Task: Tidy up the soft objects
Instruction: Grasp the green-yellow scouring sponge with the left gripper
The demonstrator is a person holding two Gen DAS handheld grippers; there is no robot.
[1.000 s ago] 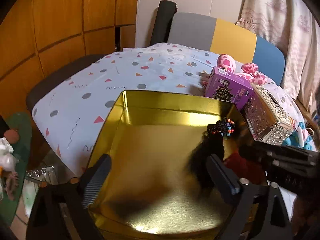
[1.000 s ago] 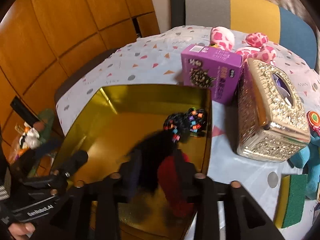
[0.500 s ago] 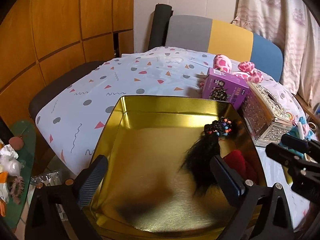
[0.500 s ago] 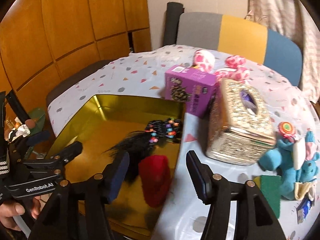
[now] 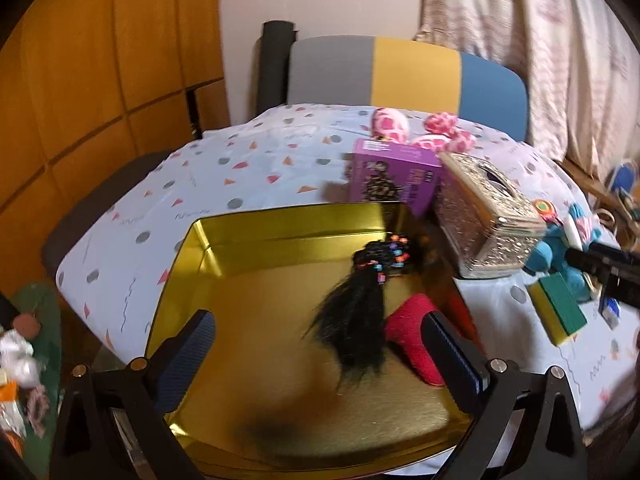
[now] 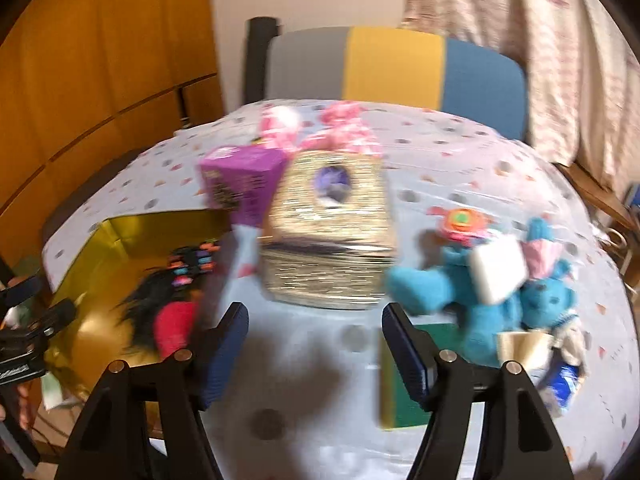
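The right hand-held gripper (image 6: 314, 338) was seen over the table (image 6: 440, 168), its jaws spread, just widened, and nothing between them. The left hand-held gripper (image 5: 320, 344) was held spread over the gold tin (image 5: 280, 224), in which the black hairpiece (image 5: 356, 320) and red soft object (image 5: 416, 332) lay touching.

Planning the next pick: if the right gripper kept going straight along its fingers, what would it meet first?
Probably the bare tablecloth between its open jaws, just short of the gold tissue box. The right gripper holds nothing. The sponge lies beside that line, though blur makes depth uncertain.
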